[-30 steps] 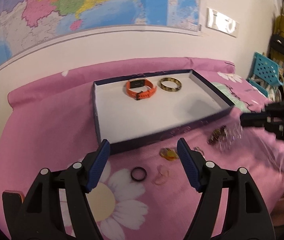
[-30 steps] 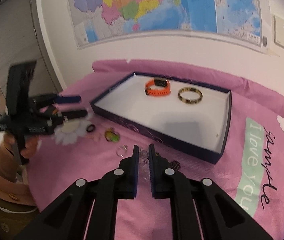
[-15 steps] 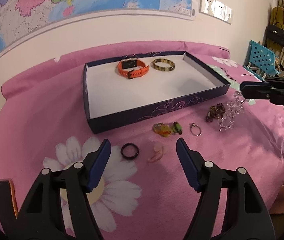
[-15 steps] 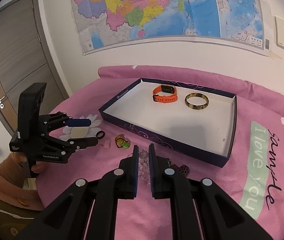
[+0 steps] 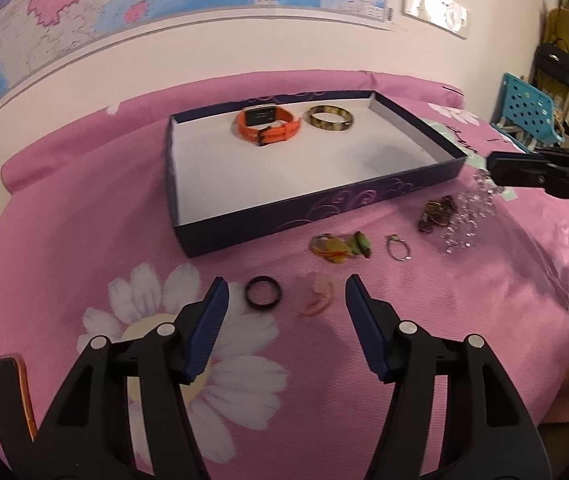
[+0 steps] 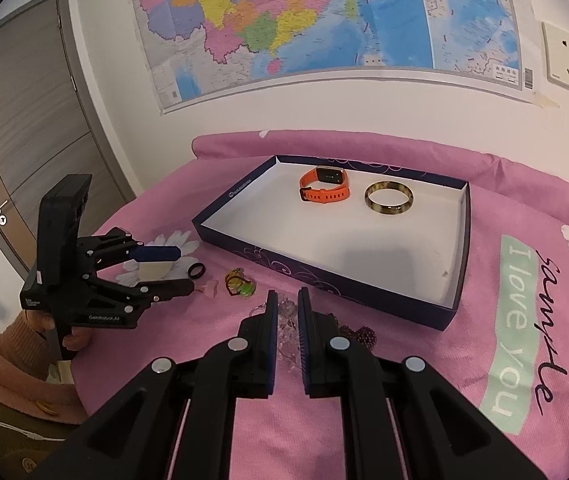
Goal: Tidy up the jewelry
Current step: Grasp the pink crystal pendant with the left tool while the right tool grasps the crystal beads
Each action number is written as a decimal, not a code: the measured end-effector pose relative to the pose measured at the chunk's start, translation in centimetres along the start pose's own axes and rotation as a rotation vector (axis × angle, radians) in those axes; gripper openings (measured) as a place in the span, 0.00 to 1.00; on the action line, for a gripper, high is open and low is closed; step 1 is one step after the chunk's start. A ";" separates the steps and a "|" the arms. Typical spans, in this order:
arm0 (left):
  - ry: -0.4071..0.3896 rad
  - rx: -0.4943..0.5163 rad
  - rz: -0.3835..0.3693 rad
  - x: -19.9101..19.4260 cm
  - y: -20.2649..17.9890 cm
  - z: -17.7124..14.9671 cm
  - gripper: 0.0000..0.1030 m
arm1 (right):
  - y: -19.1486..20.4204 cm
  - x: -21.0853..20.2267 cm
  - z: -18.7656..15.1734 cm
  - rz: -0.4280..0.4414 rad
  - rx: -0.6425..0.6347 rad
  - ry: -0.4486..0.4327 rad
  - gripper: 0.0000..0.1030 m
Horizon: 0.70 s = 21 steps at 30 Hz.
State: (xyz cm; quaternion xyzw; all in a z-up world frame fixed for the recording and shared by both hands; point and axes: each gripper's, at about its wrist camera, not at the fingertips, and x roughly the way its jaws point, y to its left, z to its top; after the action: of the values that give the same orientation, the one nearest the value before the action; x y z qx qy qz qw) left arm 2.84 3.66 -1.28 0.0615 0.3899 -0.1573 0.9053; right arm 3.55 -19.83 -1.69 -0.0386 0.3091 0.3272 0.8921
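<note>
Left wrist view: the left gripper (image 5: pixel 286 300), jaws wide apart, hovers near a black ring (image 5: pixel 263 291) lying in front of the navy tray (image 5: pixel 308 210) (watch and bangle inside).

Right wrist view: the right gripper (image 6: pixel 285 310) is clamped on a clear crystal bracelet (image 6: pixel 287 326) just in front of the tray.

A big colourful map (image 6: pixel 324 28) spreads across the white wall (image 6: pixel 324 120), with a socket plate (image 6: pixel 567 60) to its right. A grey-brown door (image 6: pixel 16 120) stands at left. Pink floral cloth (image 5: pixel 84 220) covers the surface. A turquoise perforated piece, possibly a chair (image 5: pixel 524 110), sits far right.
</note>
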 end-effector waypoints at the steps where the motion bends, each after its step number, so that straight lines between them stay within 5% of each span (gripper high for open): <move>1: 0.000 0.010 -0.007 0.0 -0.3 0.0 0.57 | 0.0 0.0 0.0 -0.002 0.000 0.001 0.08; 8: 0.010 0.045 -0.048 0.2 -1.4 -0.4 0.53 | -0.3 0.1 -0.5 0.000 0.014 0.007 0.08; 21: 0.076 0.028 -0.033 1.8 -1.3 -0.3 0.21 | -0.1 0.3 -0.6 0.004 0.013 0.005 0.08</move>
State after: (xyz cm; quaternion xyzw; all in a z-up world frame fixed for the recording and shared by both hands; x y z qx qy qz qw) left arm 3.35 2.11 -2.74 0.0738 0.4228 -0.1753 0.8860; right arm 3.45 -19.89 -2.31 -0.0330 0.3137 0.3268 0.8909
